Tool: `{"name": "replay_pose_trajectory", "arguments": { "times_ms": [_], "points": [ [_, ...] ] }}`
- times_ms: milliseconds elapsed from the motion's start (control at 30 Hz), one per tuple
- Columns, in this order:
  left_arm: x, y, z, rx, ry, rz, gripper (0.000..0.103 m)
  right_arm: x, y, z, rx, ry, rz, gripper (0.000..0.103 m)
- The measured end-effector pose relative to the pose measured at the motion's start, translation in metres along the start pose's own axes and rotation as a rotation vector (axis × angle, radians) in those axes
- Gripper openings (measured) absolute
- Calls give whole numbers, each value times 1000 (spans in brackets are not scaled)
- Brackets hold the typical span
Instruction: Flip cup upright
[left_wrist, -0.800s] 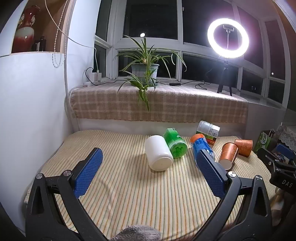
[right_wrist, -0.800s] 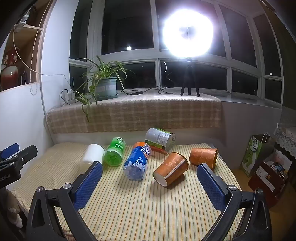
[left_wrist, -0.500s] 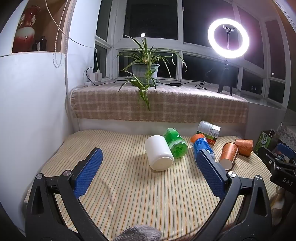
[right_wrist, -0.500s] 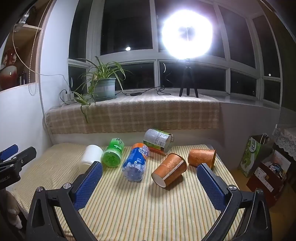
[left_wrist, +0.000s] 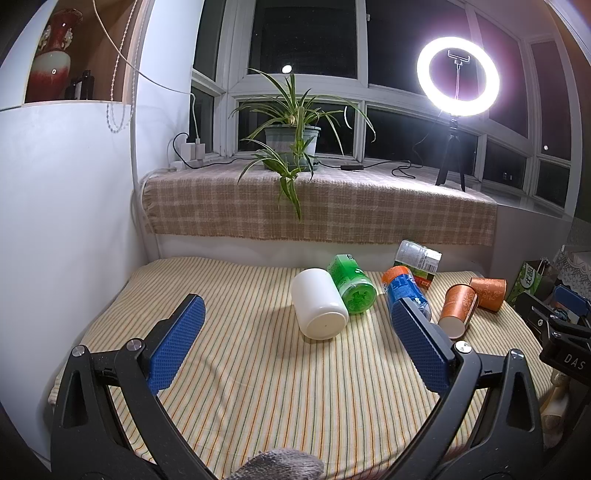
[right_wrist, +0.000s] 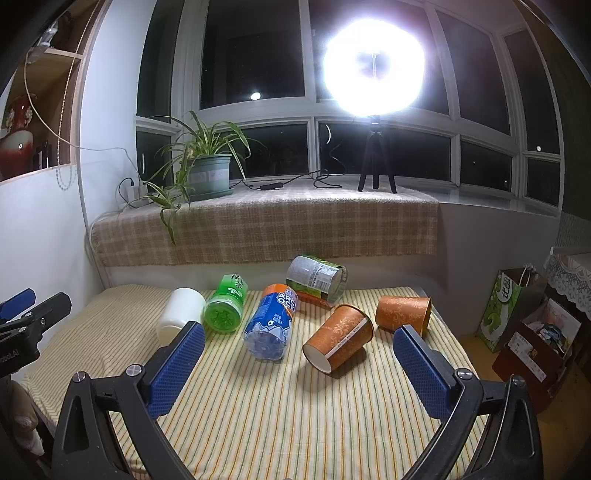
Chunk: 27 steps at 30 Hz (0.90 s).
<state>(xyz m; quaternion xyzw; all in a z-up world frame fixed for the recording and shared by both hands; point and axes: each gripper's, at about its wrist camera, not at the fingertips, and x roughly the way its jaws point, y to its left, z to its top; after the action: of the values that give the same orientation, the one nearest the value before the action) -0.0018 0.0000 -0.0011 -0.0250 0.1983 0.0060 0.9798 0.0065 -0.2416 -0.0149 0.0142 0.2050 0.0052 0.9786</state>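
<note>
Striped yellow cloth (right_wrist: 280, 424) covers the table in front of me, and its near half gives both tools room to move. My left gripper (left_wrist: 299, 347) hovers with jaws spread wide and nothing between them; my right gripper (right_wrist: 299, 367) is the same. All the containers lie tipped on their sides across the far half. I see the nearer orange patterned paper cup (right_wrist: 338, 341) with its base towards me, and a second orange paper cup (right_wrist: 404, 314) just behind it, close to the cloth's right edge. Left of them lie a blue-labelled plastic bottle (right_wrist: 271, 326) reading "ARC OCE", a green plastic bottle (right_wrist: 226, 308), a plain white cylindrical cup (left_wrist: 319, 308), and a clear jar with a printed label (right_wrist: 317, 277) too small to read
</note>
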Motion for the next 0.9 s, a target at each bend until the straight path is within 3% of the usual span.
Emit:
{"name": "replay_pose_trajectory", "arguments": {
  "times_ms": [900],
  "points": [
    [0, 1, 0, 1, 2, -1, 102, 2, 9, -4, -5, 9, 6, 103]
  ]
}}
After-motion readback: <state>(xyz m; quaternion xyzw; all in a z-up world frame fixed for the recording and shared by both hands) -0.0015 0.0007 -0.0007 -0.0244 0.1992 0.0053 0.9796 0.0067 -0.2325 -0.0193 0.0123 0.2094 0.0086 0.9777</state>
